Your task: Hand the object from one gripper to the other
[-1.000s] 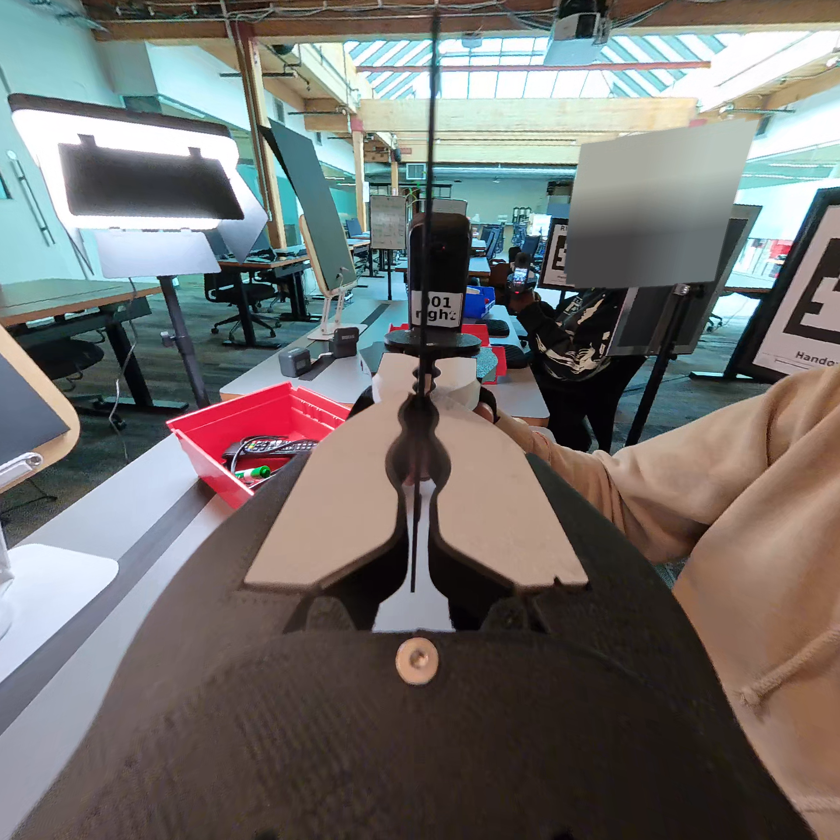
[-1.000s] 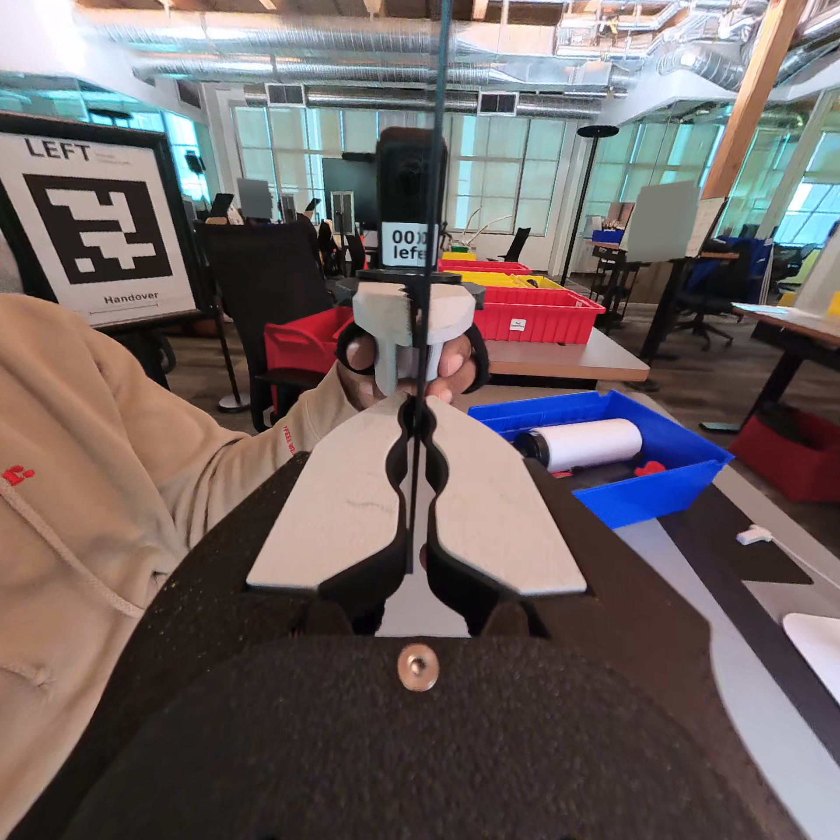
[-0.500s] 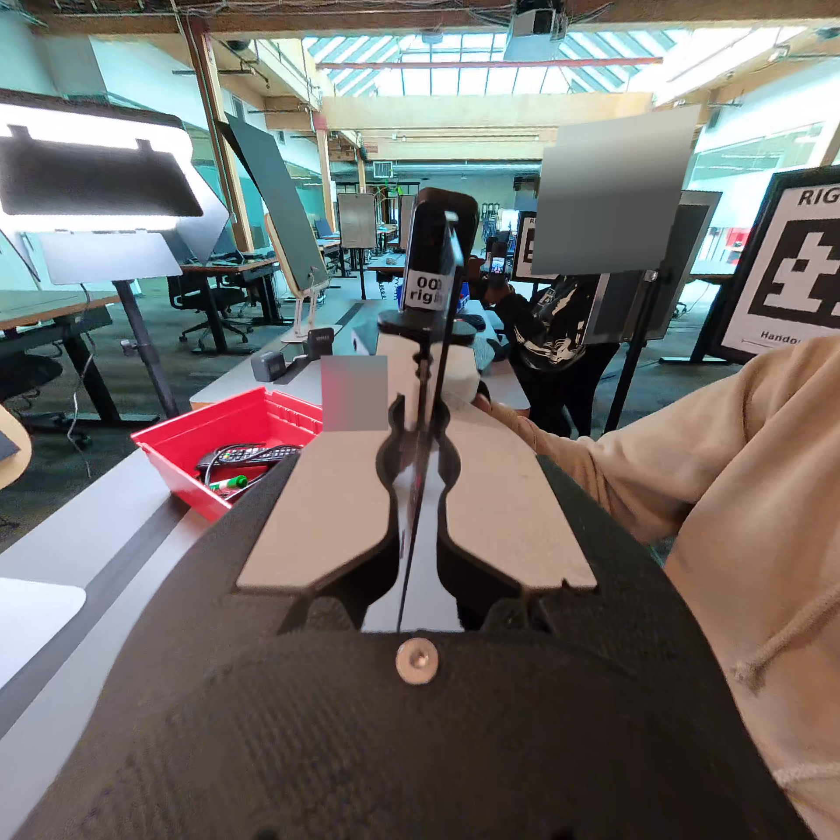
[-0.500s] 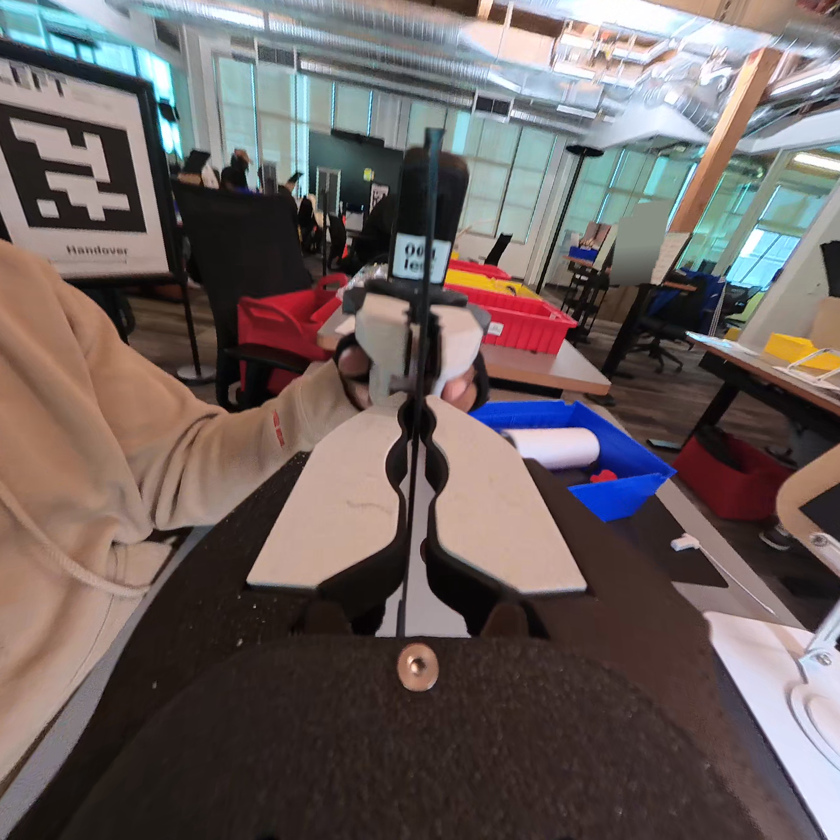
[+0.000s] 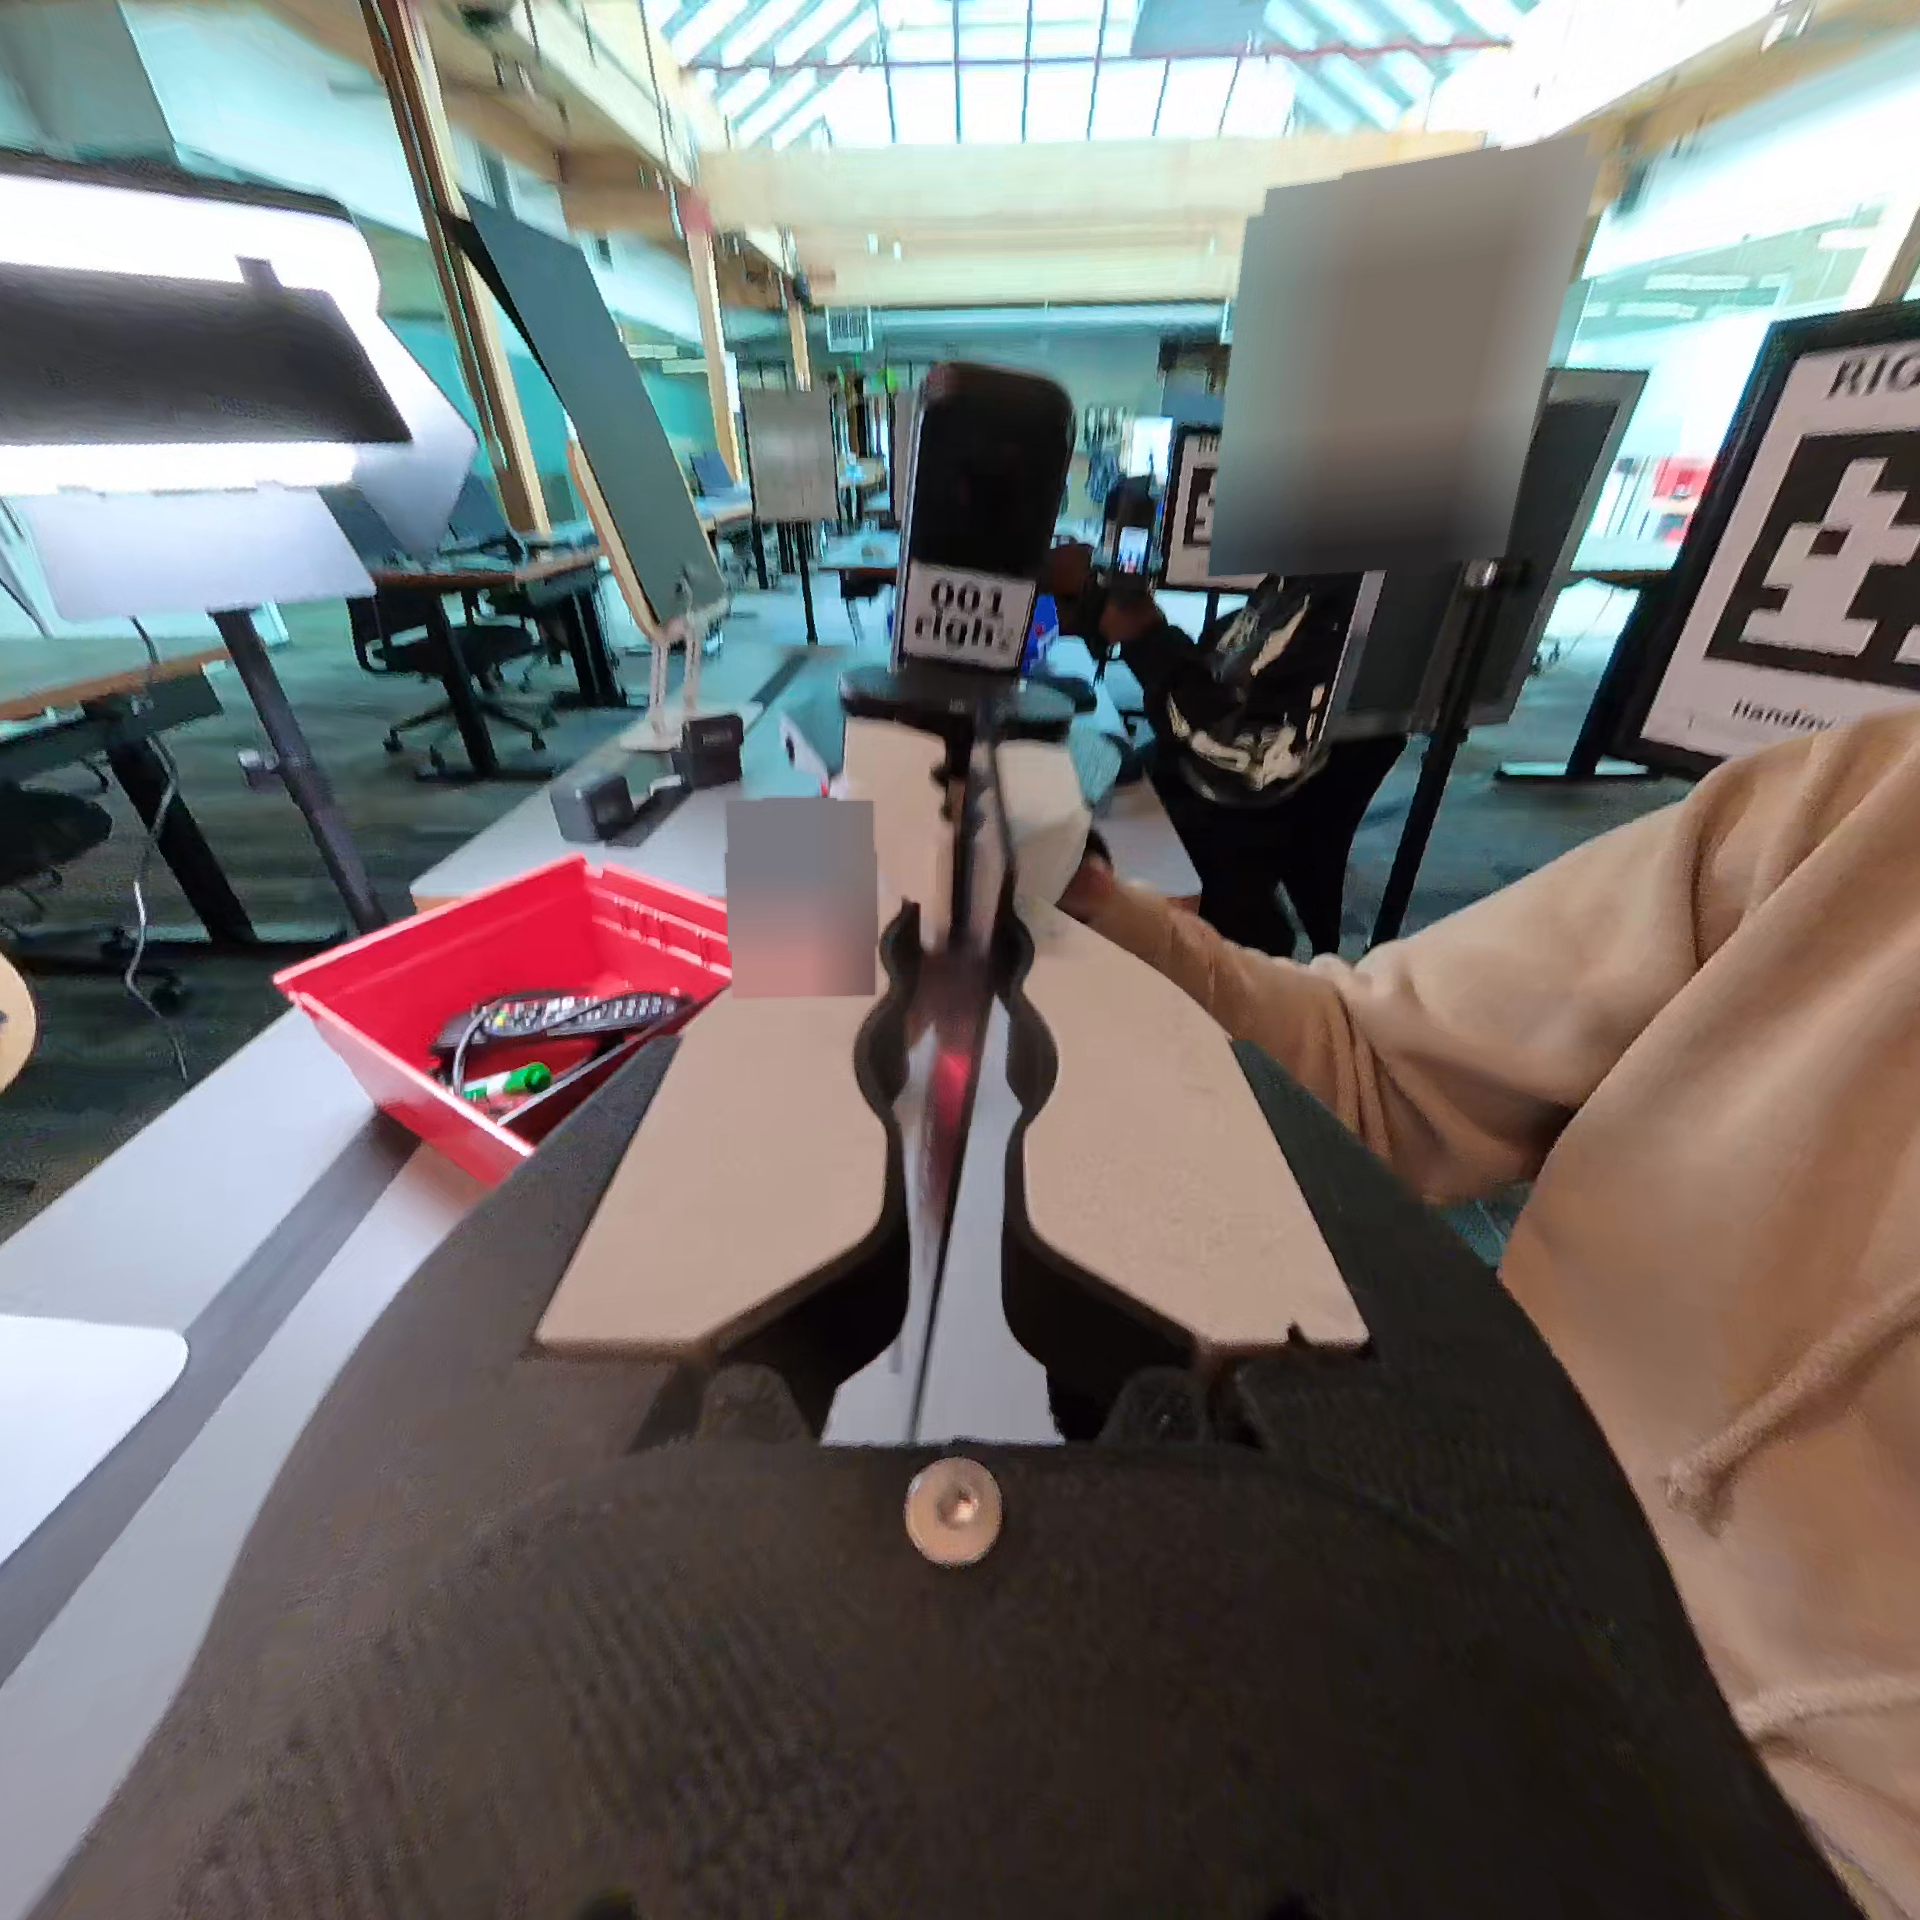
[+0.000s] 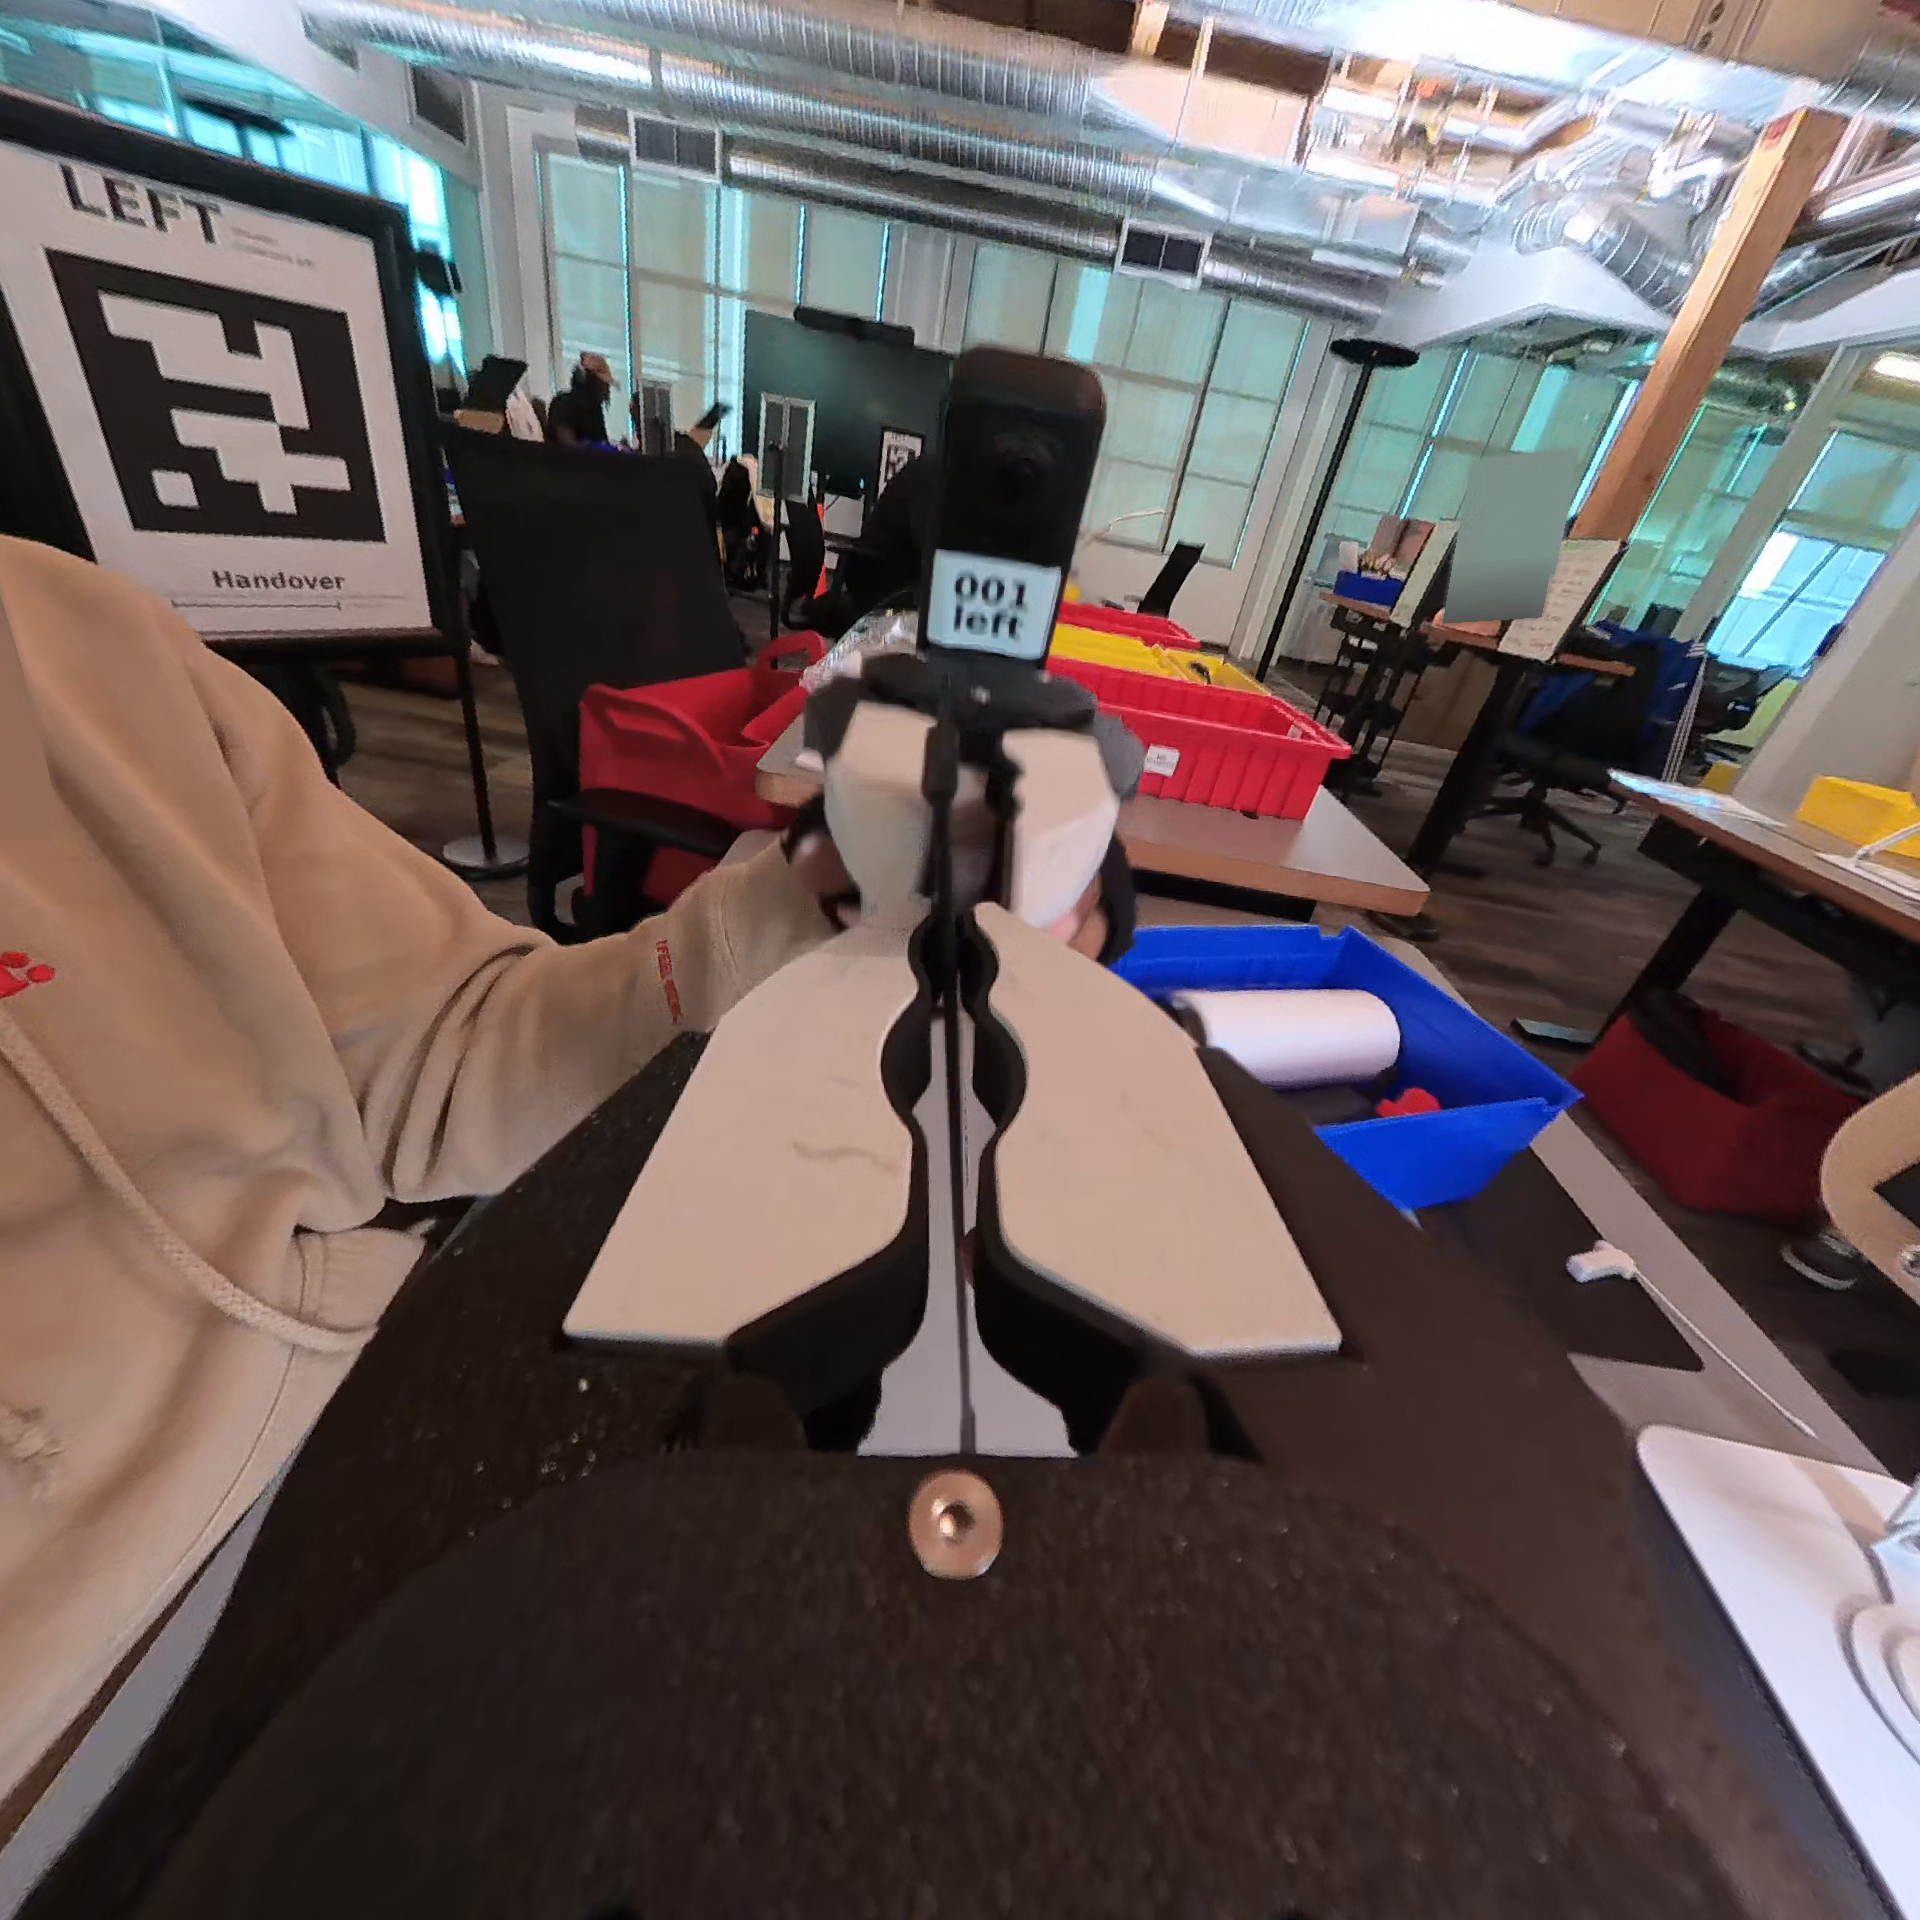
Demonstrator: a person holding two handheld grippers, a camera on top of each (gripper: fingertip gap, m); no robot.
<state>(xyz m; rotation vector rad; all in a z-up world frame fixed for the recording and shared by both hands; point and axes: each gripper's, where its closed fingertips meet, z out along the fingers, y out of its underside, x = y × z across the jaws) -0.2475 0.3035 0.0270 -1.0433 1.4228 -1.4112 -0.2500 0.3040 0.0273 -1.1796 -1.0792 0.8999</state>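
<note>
A thin dark glossy sheet (image 5: 951,1091) stands edge-on between the fingers of both grippers, which face each other tip to tip. In the left wrist view my left gripper (image 5: 961,925) has its jaws slightly parted, with a small gap on each side of the sheet, which leans a little. My right gripper (image 6: 948,935) is shut on the sheet (image 6: 951,1143). The right gripper also shows opposite in the left wrist view (image 5: 966,821), and the left gripper shows opposite in the right wrist view (image 6: 961,831), each held by a hand in a beige sleeve.
A red bin (image 5: 457,987) with a remote and cables sits on the grey table to the left. A blue bin (image 6: 1455,1039) with a white roll sits to the right. Marker boards, light stands, desks and chairs surround the table. Only a small space, under 4 cm, lies between the two pairs of fingers.
My left gripper's jaws have parted slightly around the sheet. The sheet's top edge now reaches less high in both views. The right gripper stays shut on it.
</note>
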